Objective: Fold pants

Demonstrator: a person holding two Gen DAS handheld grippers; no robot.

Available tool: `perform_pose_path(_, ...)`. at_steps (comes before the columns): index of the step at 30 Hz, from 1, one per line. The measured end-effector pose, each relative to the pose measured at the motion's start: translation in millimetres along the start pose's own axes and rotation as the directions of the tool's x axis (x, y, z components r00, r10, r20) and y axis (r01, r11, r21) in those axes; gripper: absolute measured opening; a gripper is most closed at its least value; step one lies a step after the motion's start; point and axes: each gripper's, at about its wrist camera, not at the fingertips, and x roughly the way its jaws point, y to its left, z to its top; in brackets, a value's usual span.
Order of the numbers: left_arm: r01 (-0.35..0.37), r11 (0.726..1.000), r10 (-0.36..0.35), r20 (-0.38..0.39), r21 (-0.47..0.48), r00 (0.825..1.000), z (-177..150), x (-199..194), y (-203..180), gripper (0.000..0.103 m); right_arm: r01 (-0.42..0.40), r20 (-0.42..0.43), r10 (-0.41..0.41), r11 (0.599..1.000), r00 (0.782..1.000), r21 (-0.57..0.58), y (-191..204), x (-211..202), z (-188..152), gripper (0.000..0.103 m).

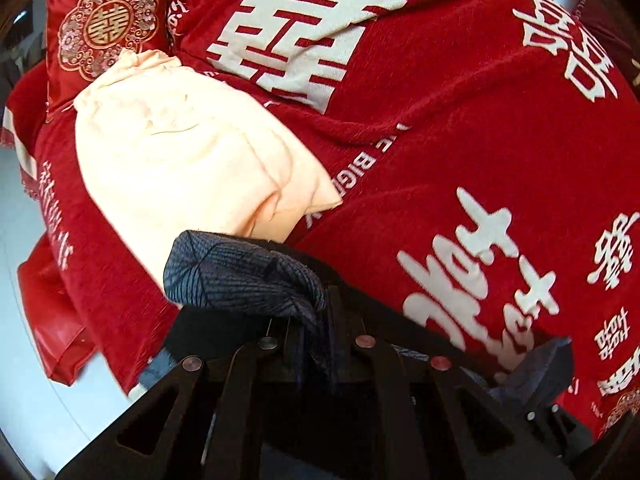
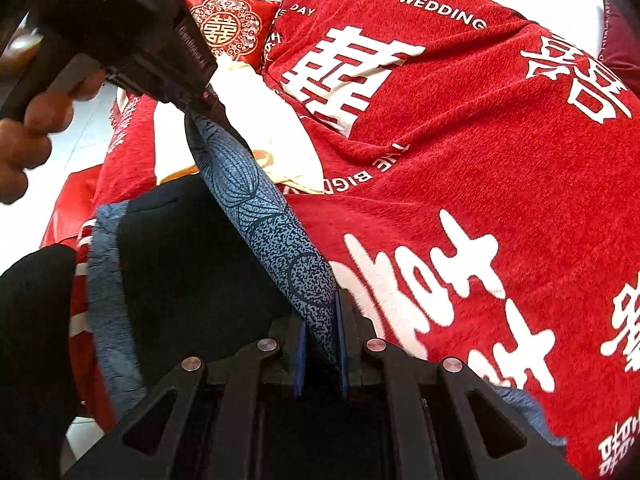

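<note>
The pants point(image 2: 272, 216) are blue-grey with a dark line print and a black inner side. Their edge is stretched taut between my two grippers, lifted above the red bed cover point(image 2: 460, 160). My right gripper point(image 2: 322, 320) is shut on one end of that edge. My left gripper point(image 1: 316, 316) is shut on a bunched corner of the pants point(image 1: 240, 272); it also shows in the right wrist view point(image 2: 192, 100) at the upper left, held by a hand. The rest of the pants hangs dark below the stretched edge.
A folded cream garment point(image 1: 188, 156) lies on the bed cover point(image 1: 440, 140) beyond the pants. A red embroidered cushion point(image 1: 104, 28) stands at the far left corner. White floor point(image 1: 24, 320) shows left of the bed.
</note>
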Motion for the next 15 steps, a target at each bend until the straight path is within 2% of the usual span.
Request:
perform_pose_path(6, 0.023, 1.000, -0.023, -0.008, -0.001, 1.000, -28.1, -13.0, 22.8, 0.009, 0.002, 0.003, -0.002, 1.000, 1.000, 0.018, 15.9, -21.7, -3.0, 0.014)
perform_pose_path(10, 0.051, 0.999, -0.052, -0.026, -0.018, 0.998, -52.8, -22.7, 47.2, 0.009, -0.003, 0.007, 0.003, 1.000, 1.000, -0.008, 45.0, -41.7, -14.0, 0.014)
perform_pose_path(13, 0.057, 0.998, -0.059, -0.059, -0.029, 0.997, -72.4, -17.5, 68.0, 0.009, -0.020, -0.015, 0.019, 1.000, 1.000, -0.019, 72.6, -46.8, -26.7, 0.013)
perform_pose_path(15, 0.040, 0.997, -0.046, -0.114, -0.061, 0.992, -82.9, -3.3, 83.0, 0.009, -0.044, -0.046, 0.042, 0.999, 0.998, -0.028, 92.4, -42.6, -36.9, 0.012)
